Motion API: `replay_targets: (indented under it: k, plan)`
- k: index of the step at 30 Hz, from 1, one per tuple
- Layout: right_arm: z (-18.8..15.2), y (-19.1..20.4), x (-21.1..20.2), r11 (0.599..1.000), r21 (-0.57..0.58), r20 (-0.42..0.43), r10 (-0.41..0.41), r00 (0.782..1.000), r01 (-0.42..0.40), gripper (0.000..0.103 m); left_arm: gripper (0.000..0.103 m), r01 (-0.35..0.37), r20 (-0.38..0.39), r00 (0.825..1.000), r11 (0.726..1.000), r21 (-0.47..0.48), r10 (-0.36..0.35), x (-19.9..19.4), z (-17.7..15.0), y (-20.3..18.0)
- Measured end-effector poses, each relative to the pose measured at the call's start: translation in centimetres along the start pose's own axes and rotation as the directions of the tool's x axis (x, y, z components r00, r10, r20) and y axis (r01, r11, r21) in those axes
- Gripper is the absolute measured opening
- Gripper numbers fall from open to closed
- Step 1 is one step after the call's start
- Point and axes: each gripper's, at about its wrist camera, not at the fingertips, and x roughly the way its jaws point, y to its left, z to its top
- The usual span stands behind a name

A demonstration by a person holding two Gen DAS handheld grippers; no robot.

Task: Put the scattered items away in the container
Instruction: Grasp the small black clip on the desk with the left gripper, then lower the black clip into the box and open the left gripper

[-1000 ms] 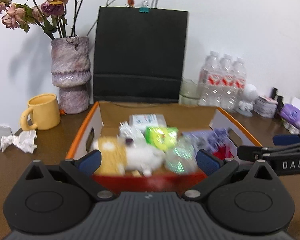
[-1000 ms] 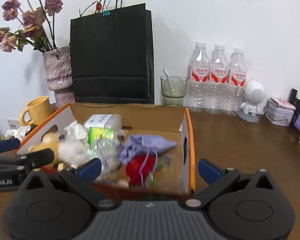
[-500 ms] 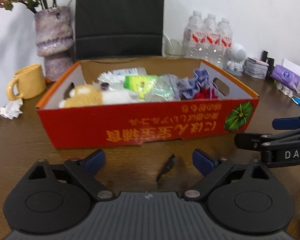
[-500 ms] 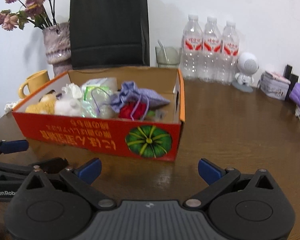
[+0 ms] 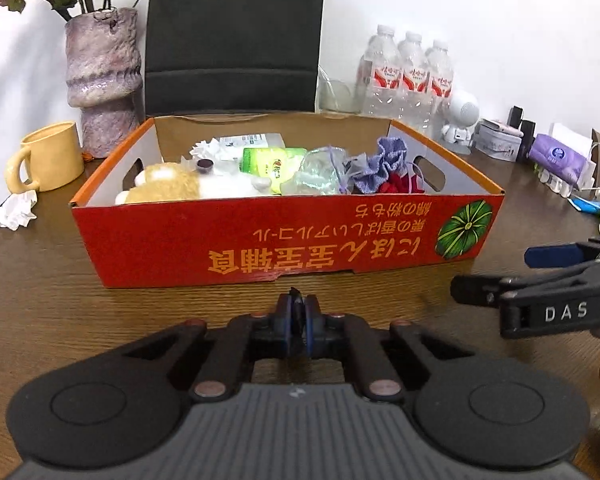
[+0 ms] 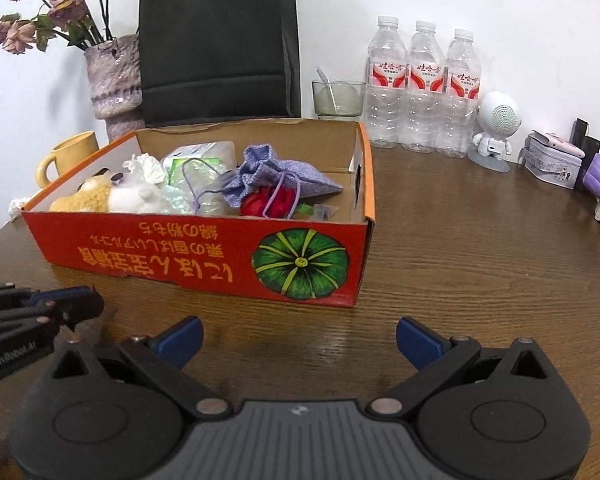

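A red cardboard box point(image 5: 284, 240) with a pumpkin picture stands on the brown table; it also shows in the right wrist view point(image 6: 204, 256). It holds a plush toy point(image 5: 168, 188), a green packet point(image 5: 272, 162), a purple drawstring pouch point(image 6: 268, 176) and other items. My left gripper point(image 5: 298, 312) is shut on a small thin black item point(image 5: 296, 293), just in front of the box; it also shows at the left of the right wrist view point(image 6: 80, 304). My right gripper point(image 6: 298, 336) is open and empty, in front of the box's right corner.
Behind the box stand a black paper bag point(image 6: 220, 44), a vase of dried flowers point(image 5: 104, 80), a yellow mug point(image 5: 48, 160), a glass point(image 6: 338, 98) and three water bottles point(image 6: 424, 84). Crumpled tissue point(image 5: 12, 212) lies at left. A white robot figure point(image 6: 496, 128) and small packages sit at right.
Both grippers have pulled back from above the box to the table in front of it. My left gripper has shut on the small black item that lay on the table.
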Motion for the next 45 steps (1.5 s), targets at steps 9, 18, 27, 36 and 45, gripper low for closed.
replay_targets:
  k: [9, 18, 27, 36, 45]
  plan:
    - [0.5, 0.8, -2.2, 1.0, -0.012, 0.037, 0.028, 0.999, -0.027, 0.103, 0.007, 0.052, 0.061, 0.997, 0.998, -0.025, -0.05, -3.2, 0.8, 0.6]
    - [3.9, 1.8, -4.0, 0.998, -0.008, 0.115, 0.063, 0.991, -0.062, 0.103, 0.007, 0.044, 0.174, 0.984, 0.997, -0.065, -0.032, -5.0, 4.4, 2.5]
    - [8.4, 3.1, -1.7, 0.997, -0.03, 0.15, 0.075, 0.986, -0.072, 0.103, 0.007, 0.047, 0.235, 0.972, 0.995, -0.09, -0.025, -2.1, 8.7, 4.1]
    - [11.0, 3.2, 2.6, 0.998, -0.042, 0.105, 0.053, 0.993, -0.049, 0.103, 0.007, 0.032, 0.187, 0.982, 0.996, -0.081, -0.016, 2.4, 10.2, 5.4]
    - [11.2, 2.8, 4.1, 0.999, -0.035, 0.072, 0.044, 0.996, -0.041, 0.103, 0.047, -0.009, 0.124, 0.992, 0.998, -0.067, 0.018, 4.0, 10.4, 5.3]
